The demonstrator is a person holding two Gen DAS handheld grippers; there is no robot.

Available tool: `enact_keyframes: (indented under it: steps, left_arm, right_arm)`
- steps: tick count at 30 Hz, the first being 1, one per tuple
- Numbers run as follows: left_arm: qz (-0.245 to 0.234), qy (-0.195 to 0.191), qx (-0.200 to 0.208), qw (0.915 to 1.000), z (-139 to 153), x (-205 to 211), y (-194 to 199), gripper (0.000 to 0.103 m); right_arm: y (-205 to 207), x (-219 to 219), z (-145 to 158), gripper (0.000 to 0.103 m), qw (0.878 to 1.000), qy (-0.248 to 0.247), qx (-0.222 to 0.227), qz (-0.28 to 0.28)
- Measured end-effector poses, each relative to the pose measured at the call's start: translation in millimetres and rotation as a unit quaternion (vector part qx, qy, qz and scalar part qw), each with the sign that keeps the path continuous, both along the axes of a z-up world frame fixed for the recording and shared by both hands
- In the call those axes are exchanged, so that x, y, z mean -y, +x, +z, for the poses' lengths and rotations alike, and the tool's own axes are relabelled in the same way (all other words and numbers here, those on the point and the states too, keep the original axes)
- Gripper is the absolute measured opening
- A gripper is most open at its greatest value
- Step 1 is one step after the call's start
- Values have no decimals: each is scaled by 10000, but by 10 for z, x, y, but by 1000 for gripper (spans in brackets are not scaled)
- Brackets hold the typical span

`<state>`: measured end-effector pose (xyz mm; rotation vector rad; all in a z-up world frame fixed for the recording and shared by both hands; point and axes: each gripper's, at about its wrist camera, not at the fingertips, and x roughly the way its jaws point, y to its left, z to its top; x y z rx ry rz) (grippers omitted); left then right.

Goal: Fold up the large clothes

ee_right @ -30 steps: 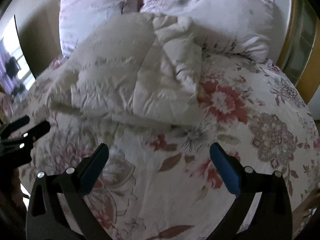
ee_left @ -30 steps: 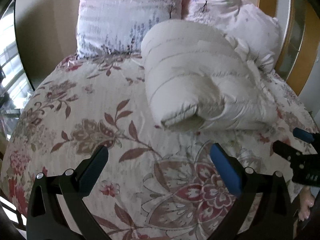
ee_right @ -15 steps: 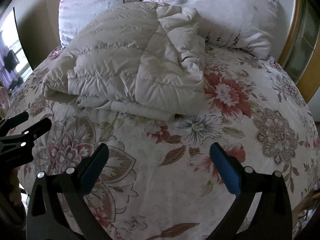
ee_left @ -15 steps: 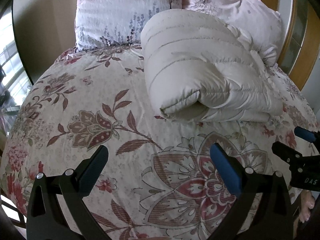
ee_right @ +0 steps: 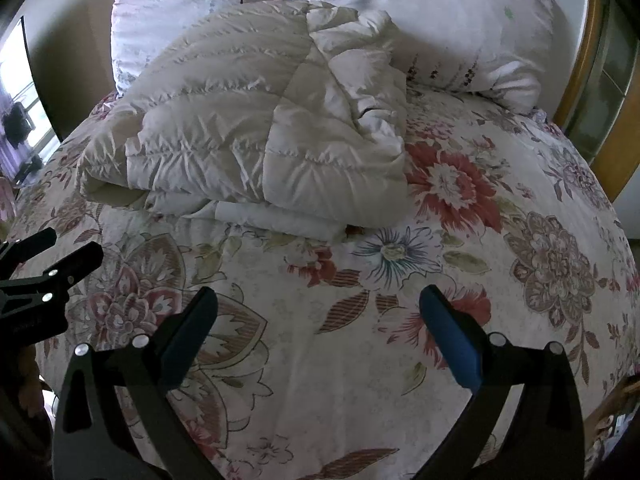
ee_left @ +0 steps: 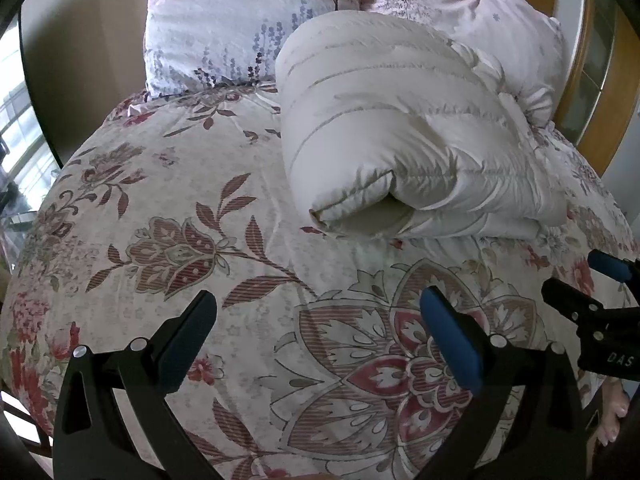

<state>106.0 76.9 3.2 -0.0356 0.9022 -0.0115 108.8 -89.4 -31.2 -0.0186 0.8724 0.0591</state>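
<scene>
Cream quilted puffer garment [ee_left: 400, 128] lies folded into a thick bundle on the bed's floral bedspread [ee_left: 168, 248], toward the far end, its far edge touching the two pale printed pillows [ee_left: 248, 20] at the headboard. Open folded end faces near-left in the left wrist view; in the right wrist view the bundle [ee_right: 256, 132] sits far left of centre, layers stacked, a thin white edge showing underneath at the near side. Left hand-held gripper [ee_left: 318, 336] hovers over the near bedspread, jaws spread wide, nothing between the blue pads. Right hand-held gripper [ee_right: 318, 336] likewise wide apart and empty (each shows at the other view's edge). Both are well apart from the garment.
</scene>
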Motion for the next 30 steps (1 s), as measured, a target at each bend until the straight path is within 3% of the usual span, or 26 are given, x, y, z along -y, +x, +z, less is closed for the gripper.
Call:
enact_keyframes:
  steps: [30]
  left_arm:
    - [52, -2, -58, 10000, -42, -3, 14, 102]
  right_arm:
    - [6, -4, -51, 101, 10000, 12, -24, 18]
